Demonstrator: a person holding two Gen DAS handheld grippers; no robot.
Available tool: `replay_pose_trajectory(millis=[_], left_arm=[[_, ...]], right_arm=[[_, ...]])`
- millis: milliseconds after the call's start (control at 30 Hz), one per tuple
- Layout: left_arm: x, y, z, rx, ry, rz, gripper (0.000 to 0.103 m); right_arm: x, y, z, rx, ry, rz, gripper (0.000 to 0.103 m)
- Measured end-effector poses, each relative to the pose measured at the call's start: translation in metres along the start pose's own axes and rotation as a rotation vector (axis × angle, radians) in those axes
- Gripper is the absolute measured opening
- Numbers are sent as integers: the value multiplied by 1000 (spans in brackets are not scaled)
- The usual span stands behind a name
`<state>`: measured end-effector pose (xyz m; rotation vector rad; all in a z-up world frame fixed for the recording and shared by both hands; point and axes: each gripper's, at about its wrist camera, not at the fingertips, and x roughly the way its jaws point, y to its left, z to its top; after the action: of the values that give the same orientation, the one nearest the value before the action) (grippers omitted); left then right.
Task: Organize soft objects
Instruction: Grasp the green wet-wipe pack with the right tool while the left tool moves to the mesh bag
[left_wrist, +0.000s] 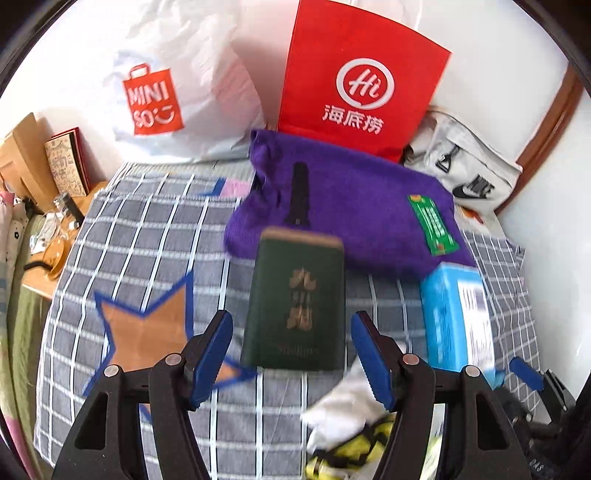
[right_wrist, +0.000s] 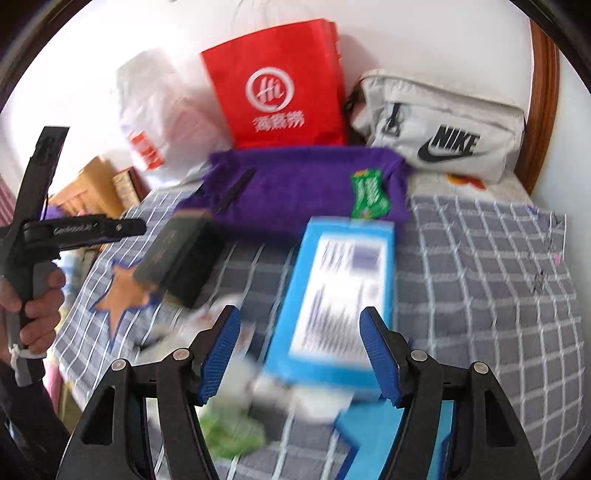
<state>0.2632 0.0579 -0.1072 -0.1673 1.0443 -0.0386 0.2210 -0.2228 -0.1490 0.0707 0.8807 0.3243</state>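
A checked grey bed cover (left_wrist: 147, 229) with an orange star lies under it all. At the back stand a red paper bag (left_wrist: 354, 81) marked "Hi", a white MINISO bag (left_wrist: 166, 92) and a white NIKE pouch (right_wrist: 443, 129). The soft purple cloth (left_wrist: 351, 206) lies folded in front of the red bag — fuzzy-looking. Nearer are a blue box (right_wrist: 343, 288) and a dark green book (left_wrist: 295, 302). The left claw (left_wrist: 291, 358) and right claw (right_wrist: 299, 354) are both wide open, holding nothing.

MINISO plastic bag (left_wrist: 173, 99), NIKE pouch (right_wrist: 443, 125)
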Motion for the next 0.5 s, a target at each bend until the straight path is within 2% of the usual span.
replay_pose_trajectory(millis=[100,233,367,500], left_arm=[[-7,5,-22,4,-7,-9,65],[-12,9,-46,-4,-15,-46,65],[-13,13,-70,-7,-9,-63,65],[-16,18,-90,1,-4,-96,65]], right_arm=[[-6,12,-30,-27,16,44,69],[-12,26,-69,-70,-11,82,83],[-8,35,-92,-87,-12,122,83],[4,44,-101,-119,-8,144,83]])
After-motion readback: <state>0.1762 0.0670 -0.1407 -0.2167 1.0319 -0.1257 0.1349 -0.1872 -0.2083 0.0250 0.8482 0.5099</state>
